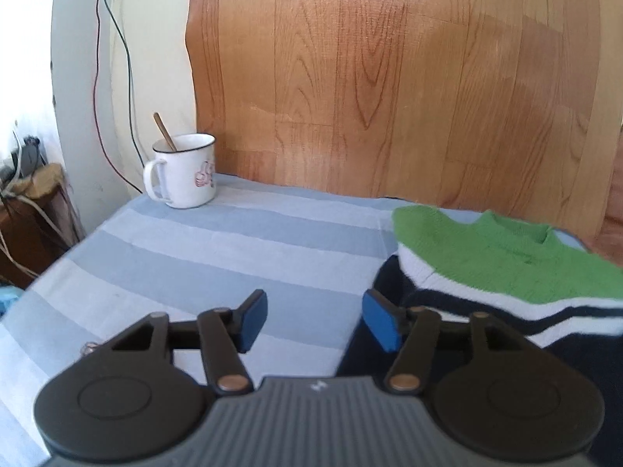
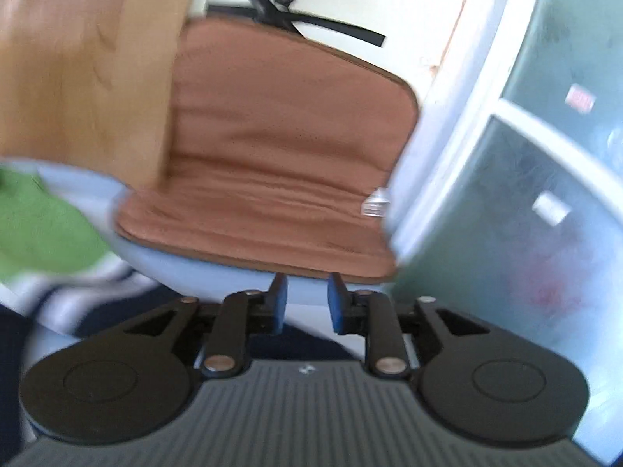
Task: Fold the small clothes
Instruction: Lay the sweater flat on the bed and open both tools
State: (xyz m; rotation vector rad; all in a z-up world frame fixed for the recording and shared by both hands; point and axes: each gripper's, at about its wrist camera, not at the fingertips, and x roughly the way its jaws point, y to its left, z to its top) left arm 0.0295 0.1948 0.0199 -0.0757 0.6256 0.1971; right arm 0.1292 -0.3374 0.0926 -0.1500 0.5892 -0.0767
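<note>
The small sweater [image 1: 506, 268] lies flat on my striped worktop [image 1: 233, 241]: green knit at the neck, then white and navy bands (the right view blurs it). My left hand-held gripper [image 1: 314, 321] hangs spread just beside its navy edge, pinching nothing; my right hand-held gripper [image 2: 307, 303] is slightly parted, empty.

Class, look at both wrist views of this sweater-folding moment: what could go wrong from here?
1. The mug with a spoon stands on the striped cloth; tugging the cloth could tip it.
2. Both tongs, left and right, are open and empty, so the sweater may unfold.
</note>
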